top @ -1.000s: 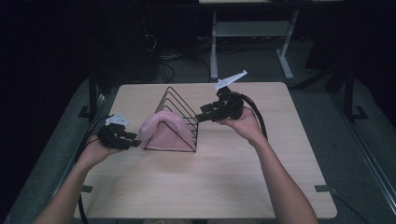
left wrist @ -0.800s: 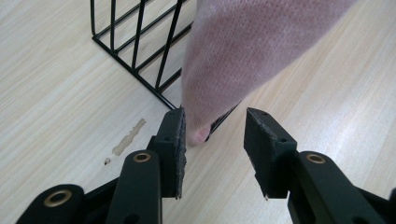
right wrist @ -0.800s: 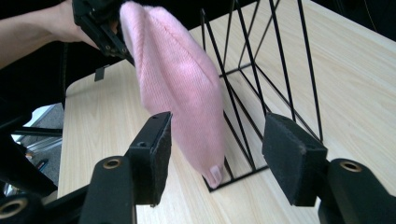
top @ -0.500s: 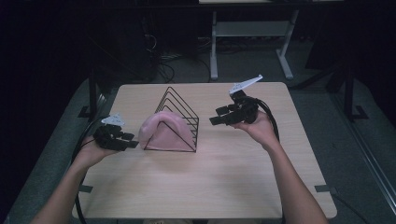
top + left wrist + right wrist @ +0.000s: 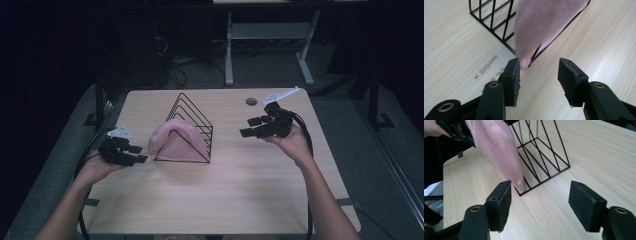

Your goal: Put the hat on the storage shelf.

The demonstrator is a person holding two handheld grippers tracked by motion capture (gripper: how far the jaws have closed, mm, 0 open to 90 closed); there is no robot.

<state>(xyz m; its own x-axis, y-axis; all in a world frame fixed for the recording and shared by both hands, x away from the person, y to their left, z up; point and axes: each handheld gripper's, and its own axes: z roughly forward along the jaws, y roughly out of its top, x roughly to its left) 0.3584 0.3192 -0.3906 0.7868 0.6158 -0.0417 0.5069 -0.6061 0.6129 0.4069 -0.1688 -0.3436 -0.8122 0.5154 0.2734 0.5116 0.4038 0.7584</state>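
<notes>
On my left, the left gripper (image 5: pixel 131 154) sits low over the pale wooden worktop (image 5: pixel 240 190) with its fingers (image 5: pixel 512 80) released; they have just been opening, and nothing lies between them. In the left gripper view, the soft pink cloth (image 5: pixel 544 27) hangs just ahead of those fingers, its lower corner almost at the tip of the left-hand pad and slightly off to that side of the gap, not inside it. I cannot tell whether that pad brushes the fabric.

The cloth (image 5: pixel 175 142) is draped over the near end of the black wire triangular rack (image 5: pixel 192 127), which stands upright on the worktop between my two hands. From the high view the cloth covers the rack's left slope and peak, and the bare wire frames run back behind it.

To the right, the right gripper (image 5: pixel 250 128) is held above the worktop, well apart from the rack, pointing back toward it. Its fingers (image 5: pixel 499 205) are also released and have just been spreading, with bare worktop showing in the wide gap. In the right gripper view, the cloth (image 5: pixel 499 152) hangs ahead of and beyond the left-hand pad, and the rack's base corner (image 5: pixel 544 173) sits past the gap.
</notes>
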